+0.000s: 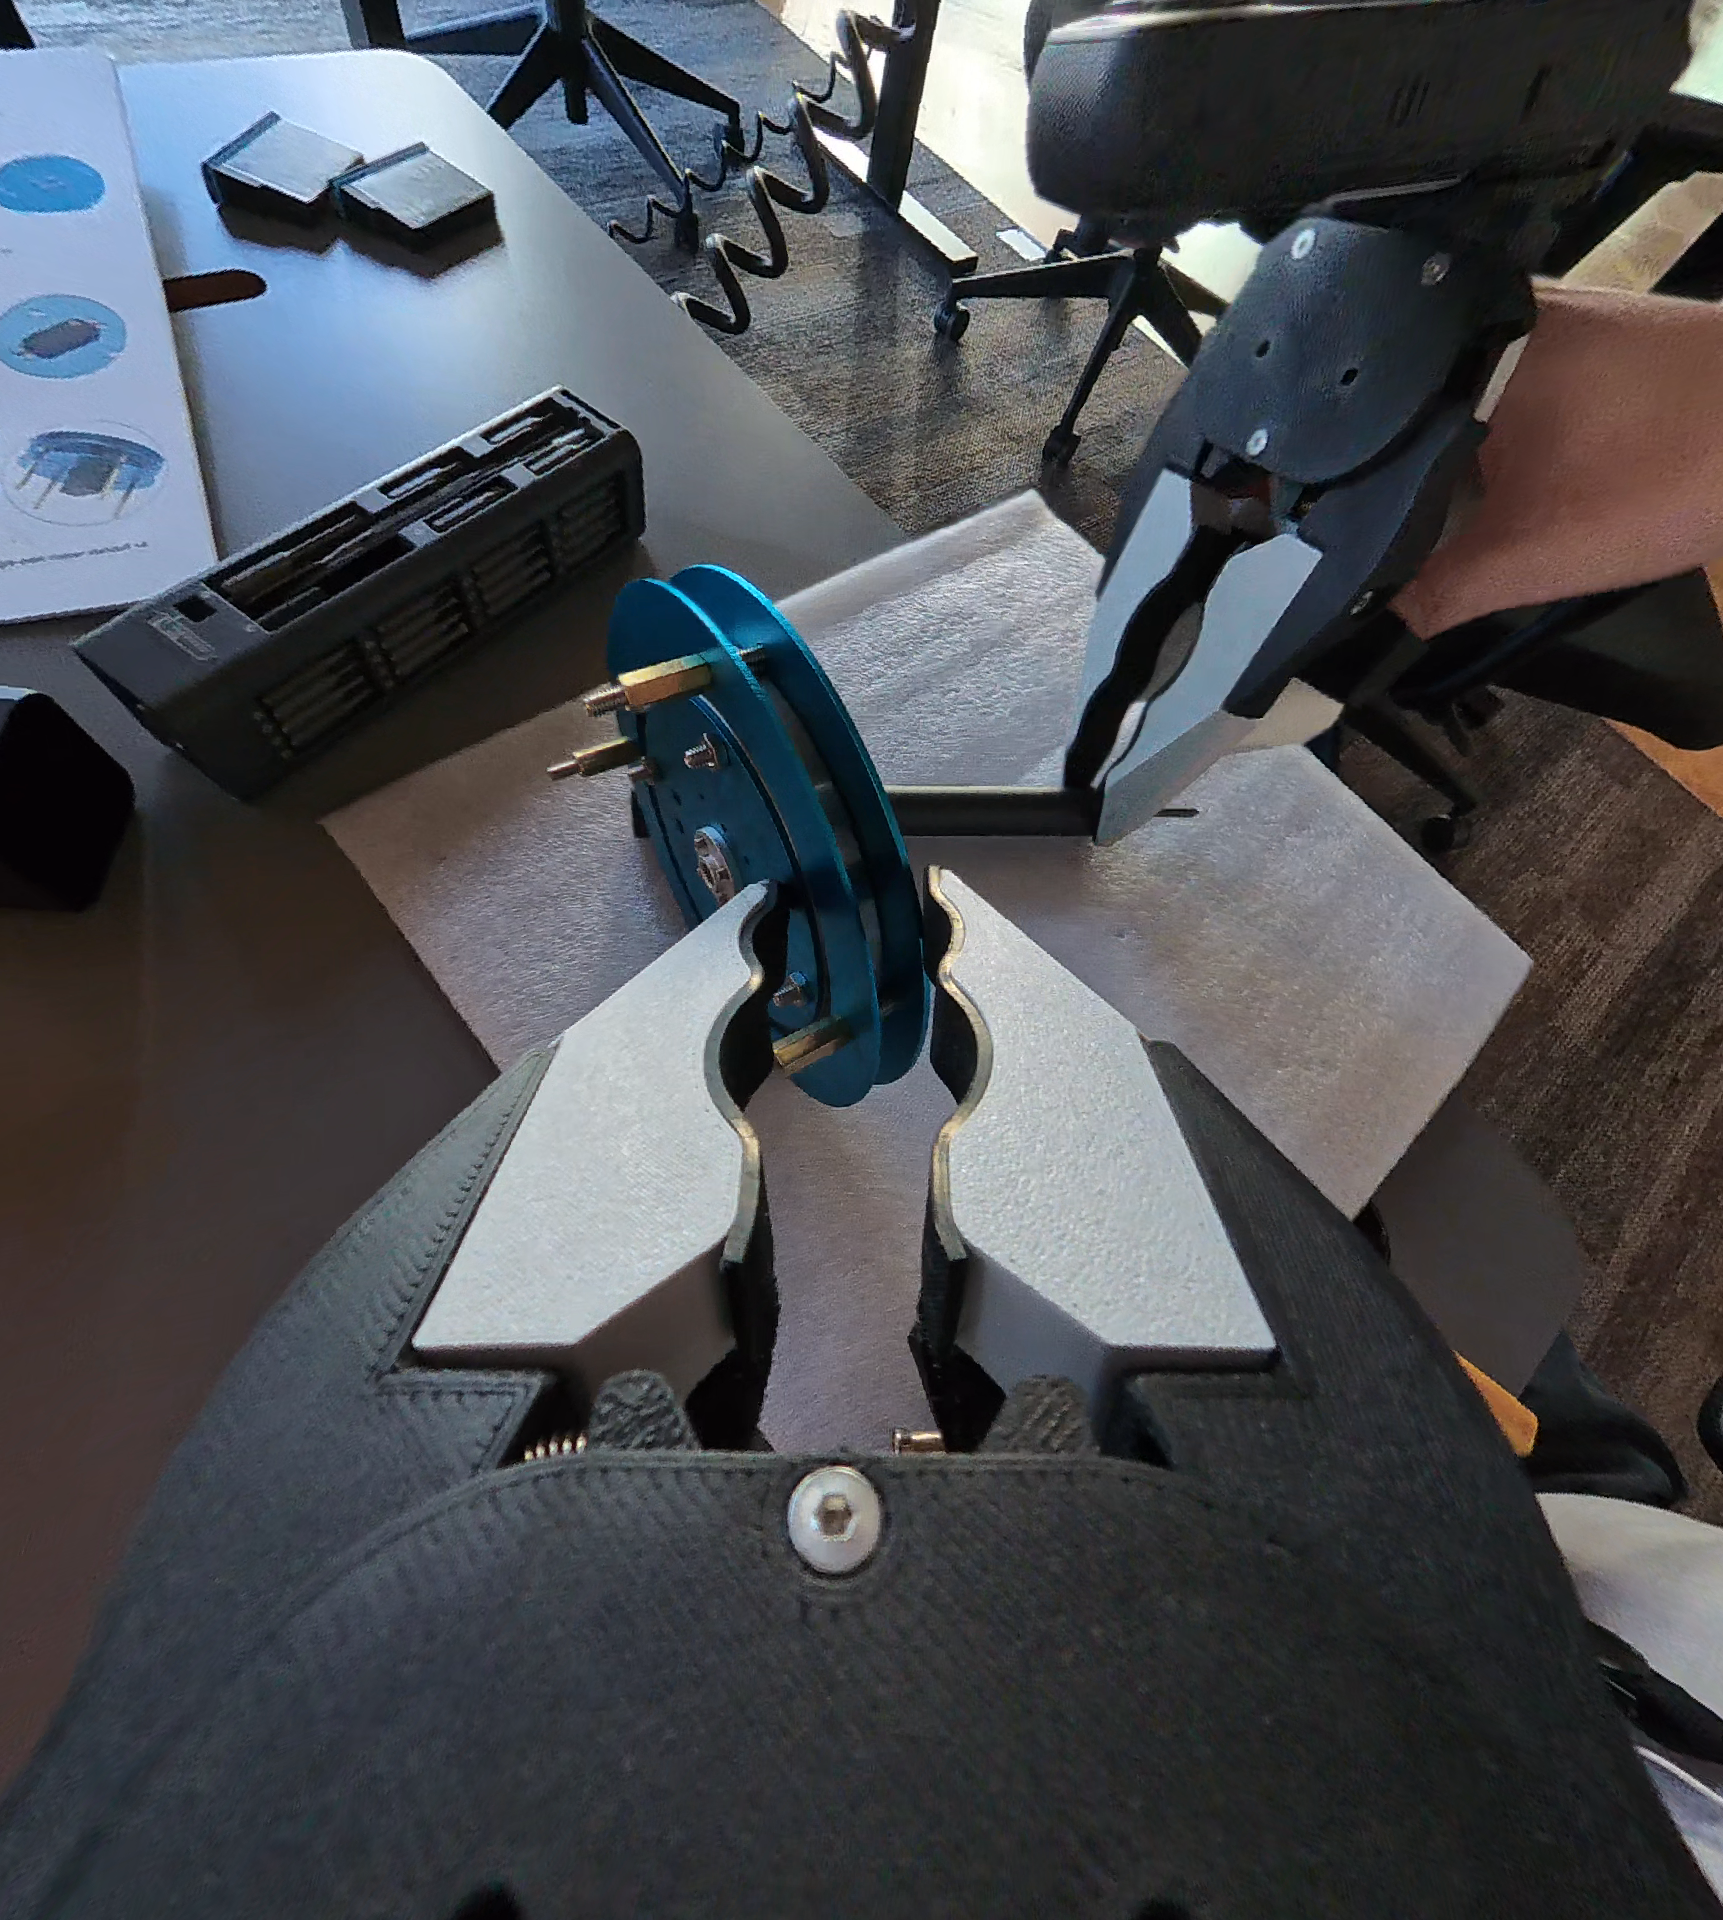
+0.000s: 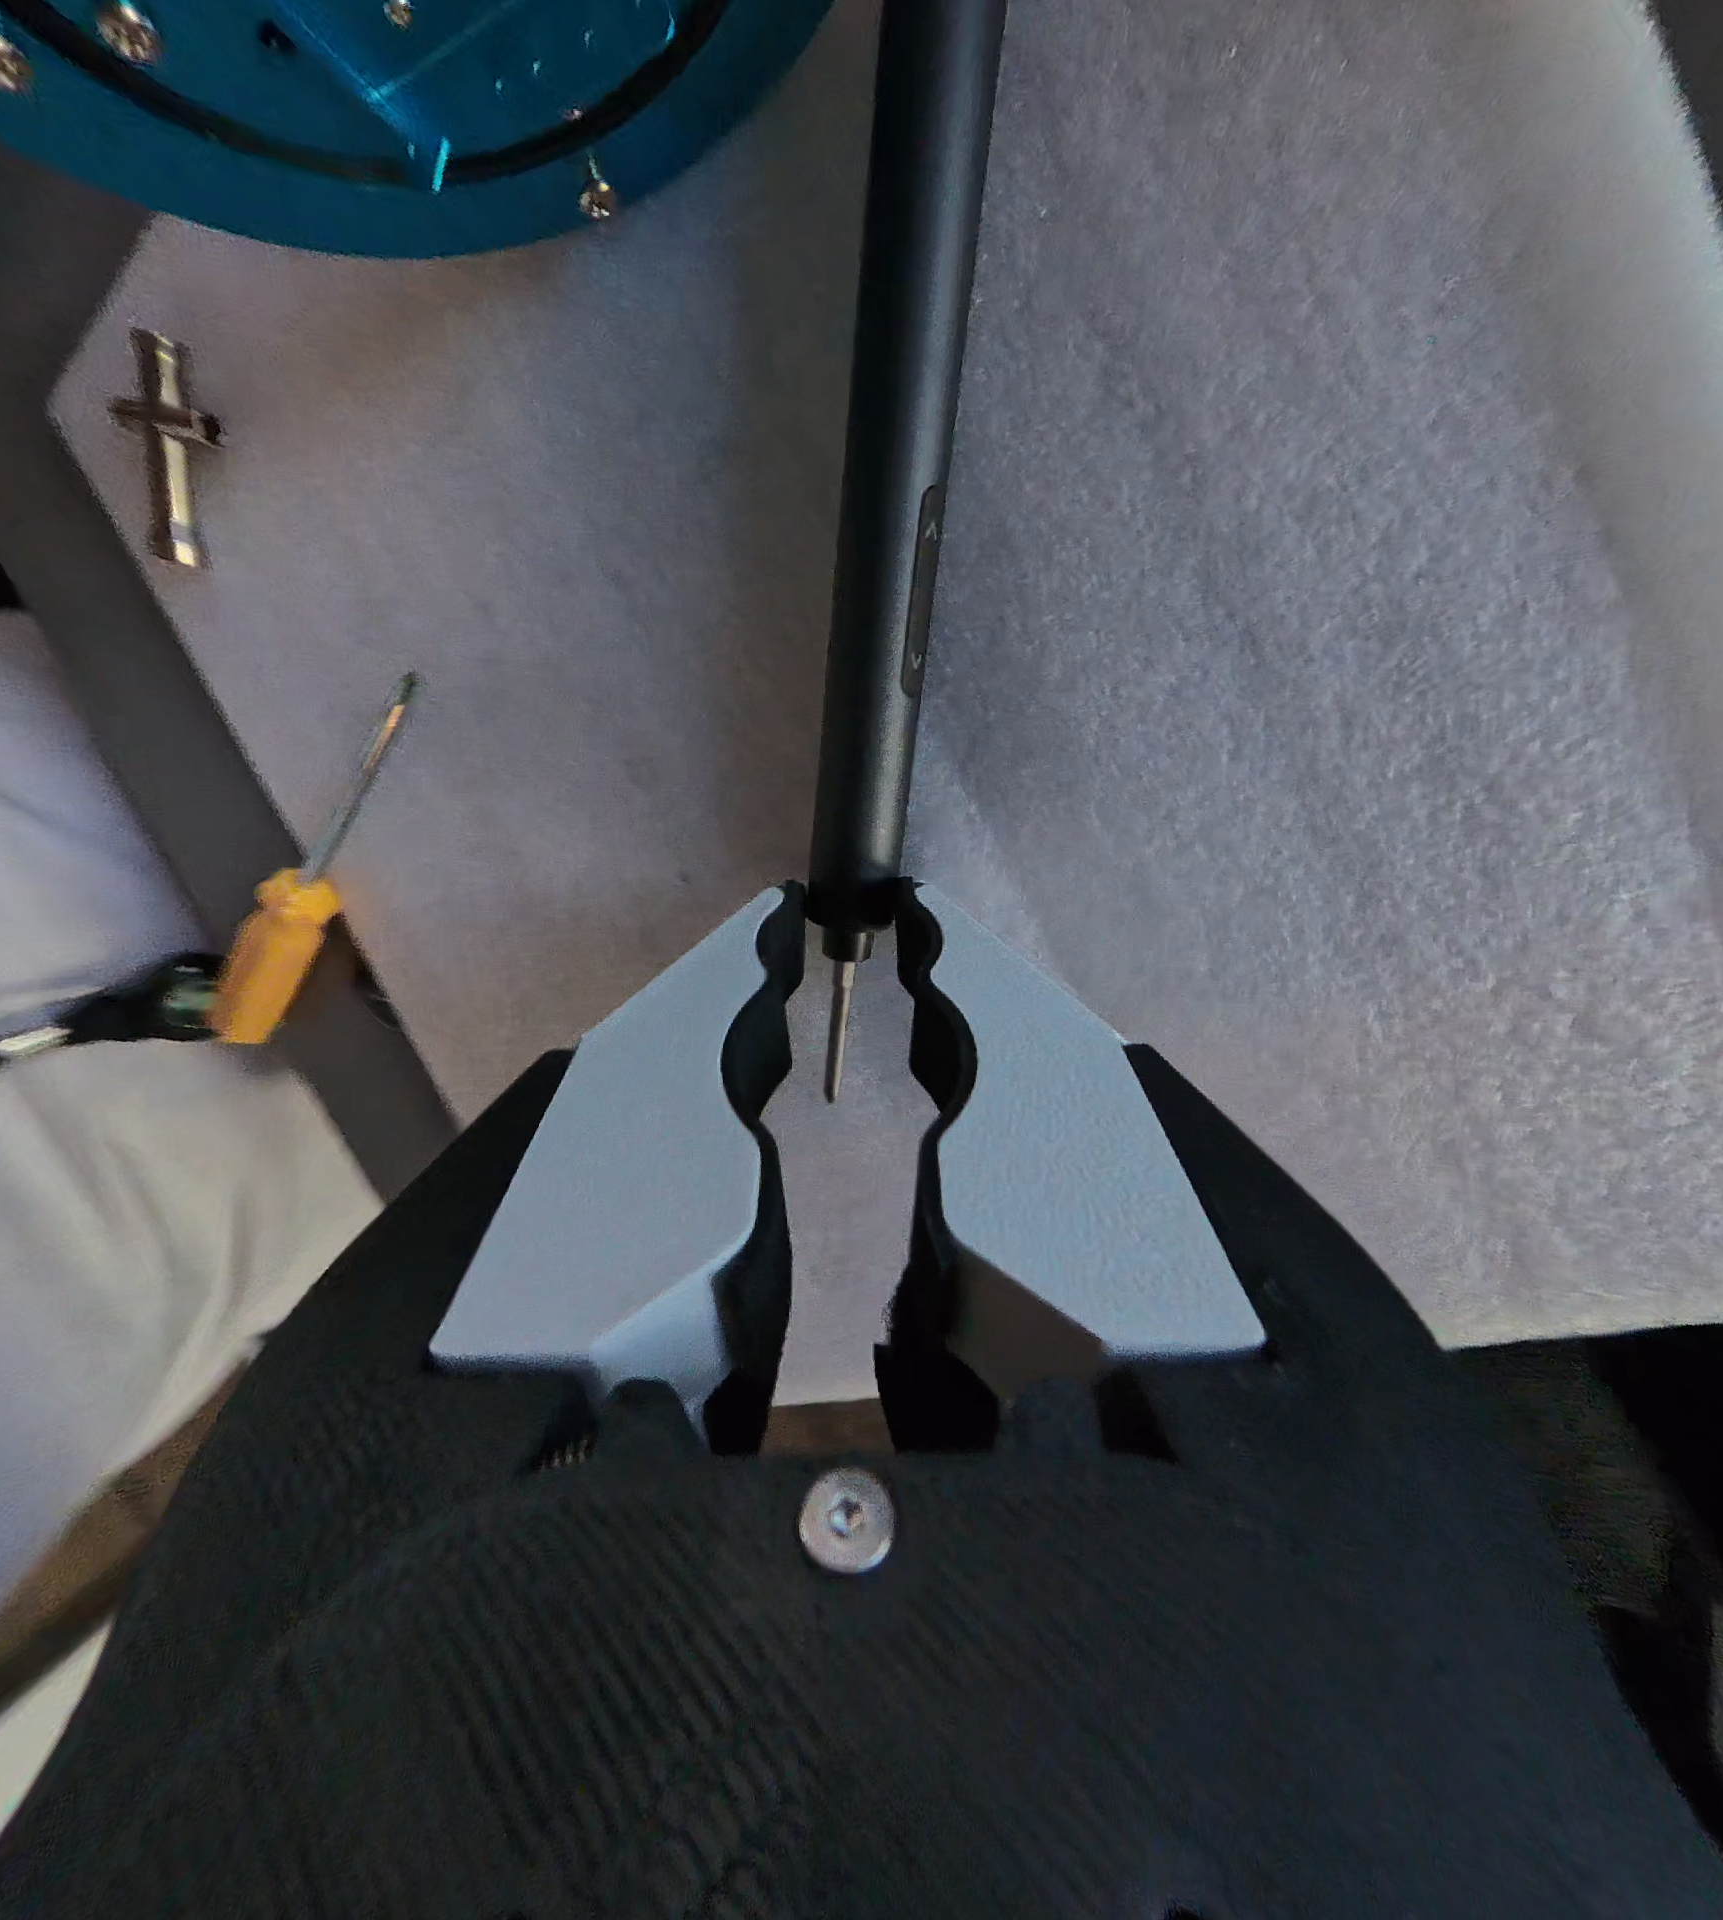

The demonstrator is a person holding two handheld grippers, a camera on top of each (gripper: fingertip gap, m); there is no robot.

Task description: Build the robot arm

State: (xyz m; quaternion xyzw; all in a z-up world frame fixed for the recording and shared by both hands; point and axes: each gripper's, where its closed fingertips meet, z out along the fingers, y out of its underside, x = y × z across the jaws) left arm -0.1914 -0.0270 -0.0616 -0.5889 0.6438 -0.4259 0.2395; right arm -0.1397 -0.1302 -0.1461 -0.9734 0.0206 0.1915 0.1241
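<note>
Left gripper (image 1: 852, 914) clamps the blue disc assembly (image 1: 769, 831) on edge on the foam pad (image 1: 1252, 935). Right gripper (image 2: 846, 914) pinches the electric screwdriver (image 2: 904, 468) beside it, bit end; it could pivot loose.

left hand-held gripper (image 1: 852, 894): fingers level, pointing forward, closed partway, a gap between the tips.
right hand-held gripper (image 2: 849, 902): tilted downward, fingertips (image 2: 924, 920) pinched in.
forearm (image 1: 1657, 436): bare, behind the right hand-held gripper.
</note>
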